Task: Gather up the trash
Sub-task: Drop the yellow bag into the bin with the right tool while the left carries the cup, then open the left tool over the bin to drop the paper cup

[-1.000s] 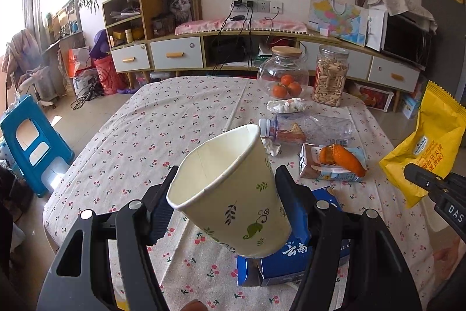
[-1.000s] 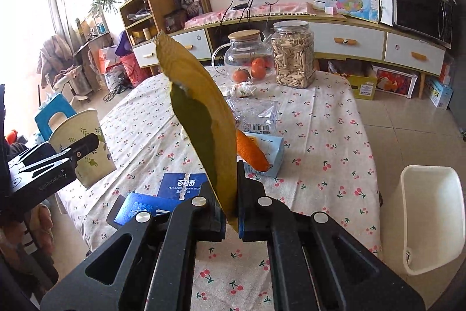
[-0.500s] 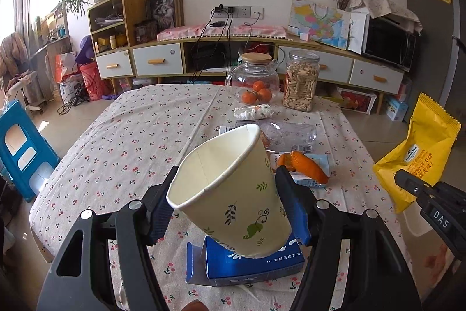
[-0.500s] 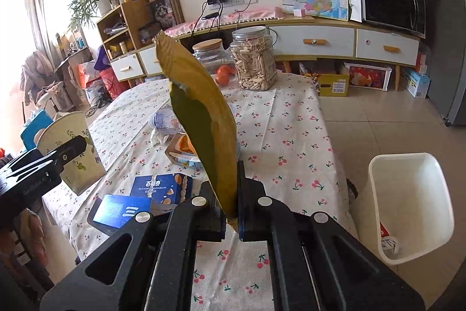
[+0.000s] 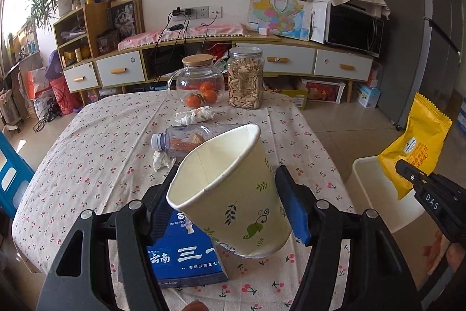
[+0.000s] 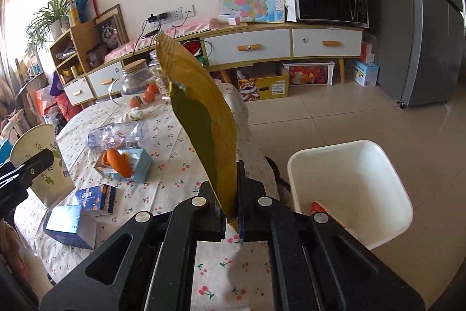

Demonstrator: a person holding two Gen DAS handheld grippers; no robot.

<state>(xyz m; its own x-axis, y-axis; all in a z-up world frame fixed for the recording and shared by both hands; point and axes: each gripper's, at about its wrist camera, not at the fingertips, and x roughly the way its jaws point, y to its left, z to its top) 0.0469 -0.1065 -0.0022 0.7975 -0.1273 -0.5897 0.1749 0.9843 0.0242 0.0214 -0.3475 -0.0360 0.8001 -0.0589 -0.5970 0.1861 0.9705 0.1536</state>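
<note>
Both grippers have swung toward the white bin (image 6: 349,188), now lower right in the right wrist view. Right gripper (image 6: 231,212) pinches the yellow snack bag (image 6: 204,118) by its edge and the left gripper (image 5: 227,200) clamps the paper cup (image 5: 233,194), likely so both can drop in.

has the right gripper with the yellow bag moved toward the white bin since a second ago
Yes. In the right wrist view the right gripper, shut on the yellow bag, has swung rightward off the table toward the white bin.

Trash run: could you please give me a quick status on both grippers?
Left gripper shut on paper cup. Right gripper shut on yellow wrapper. White bin beside the table, nothing blocking it.
</note>
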